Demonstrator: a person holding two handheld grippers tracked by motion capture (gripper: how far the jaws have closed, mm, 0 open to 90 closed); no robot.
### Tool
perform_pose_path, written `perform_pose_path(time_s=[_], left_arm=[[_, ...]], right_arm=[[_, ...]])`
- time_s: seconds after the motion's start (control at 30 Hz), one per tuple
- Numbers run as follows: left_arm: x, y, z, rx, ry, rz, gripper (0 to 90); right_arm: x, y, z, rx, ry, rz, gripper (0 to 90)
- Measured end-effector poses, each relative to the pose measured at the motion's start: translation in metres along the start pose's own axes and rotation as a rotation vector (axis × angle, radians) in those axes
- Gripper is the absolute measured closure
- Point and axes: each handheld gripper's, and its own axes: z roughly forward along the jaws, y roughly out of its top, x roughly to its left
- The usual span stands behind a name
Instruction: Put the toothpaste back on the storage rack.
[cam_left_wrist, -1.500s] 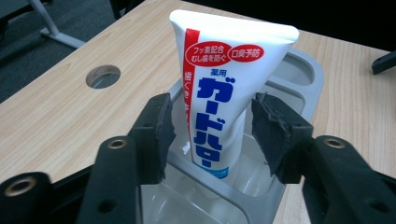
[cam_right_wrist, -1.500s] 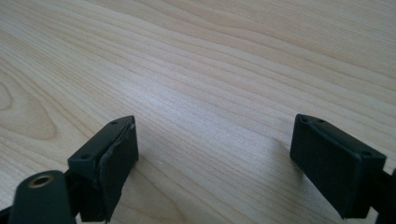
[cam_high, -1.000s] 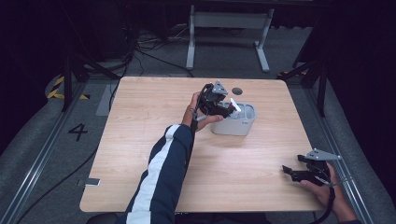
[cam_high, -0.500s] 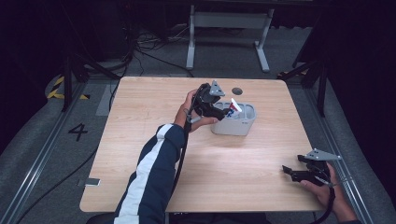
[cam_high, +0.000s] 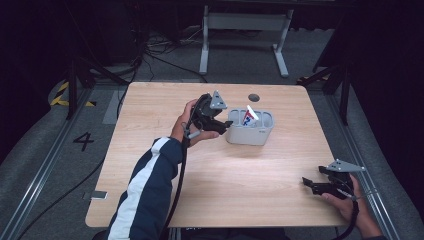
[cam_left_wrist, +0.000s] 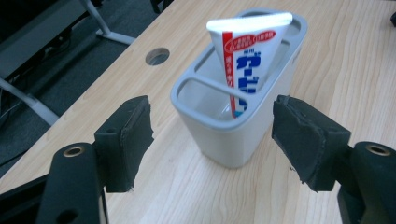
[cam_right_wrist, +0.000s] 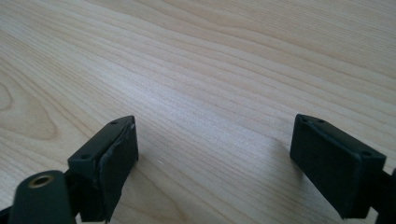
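Looking down from the high view, a pale wood-grain table (cam_high: 220, 185) with rounded corners carries a grey plastic holder (cam_high: 250, 128), oblong and divided into compartments, standing a little toward one o'clock of the table's middle. A white toothpaste tube (cam_high: 249, 116) with red and blue print stands upright inside it, crimped end uppermost. The left gripper (cam_high: 224, 126), matte black with a grey three-cornered plate on top, sits just beside the holder at its nine o'clock side; its jaws have just been opening and nothing lies between them. At five o'clock near the table's edge, the right gripper (cam_high: 306, 184) rests in the person's hand, well apart from the holder. A small round dark hole (cam_high: 254, 97) sits in the tabletop at twelve o'clock from the holder.

From the left gripper view, two blocky black pads (cam_left_wrist: 126, 140) with rough, frayed edges stand spread apart, the smooth rounded holder between and beyond them, untouched. The flat, wedge-shaped tube leans in the middle compartment.

From the right gripper view, the pads (cam_right_wrist: 116, 161) are spread wide over bare streaked wood, pinching nothing.
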Motion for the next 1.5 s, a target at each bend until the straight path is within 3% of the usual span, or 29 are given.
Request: perform_pose_path(time_s=[0.73,1.17,1.5], left_arm=[[0.014,-0.076,-0.03,0.094,0.047,-0.041,29.1],[0.017,-0.112,-0.043,0.153,0.071,-0.069,28.7],[0.014,-0.138,-0.048,0.187,0.06,-0.098,28.6]], right_arm=[[0.0,0.0,0.0,0.0,-0.001,0.001,15.7],[0.0,0.0,0.0,0.0,0.0,0.001,15.7],[0.0,0.0,0.0,0.0,0.0,0.001,15.7]])
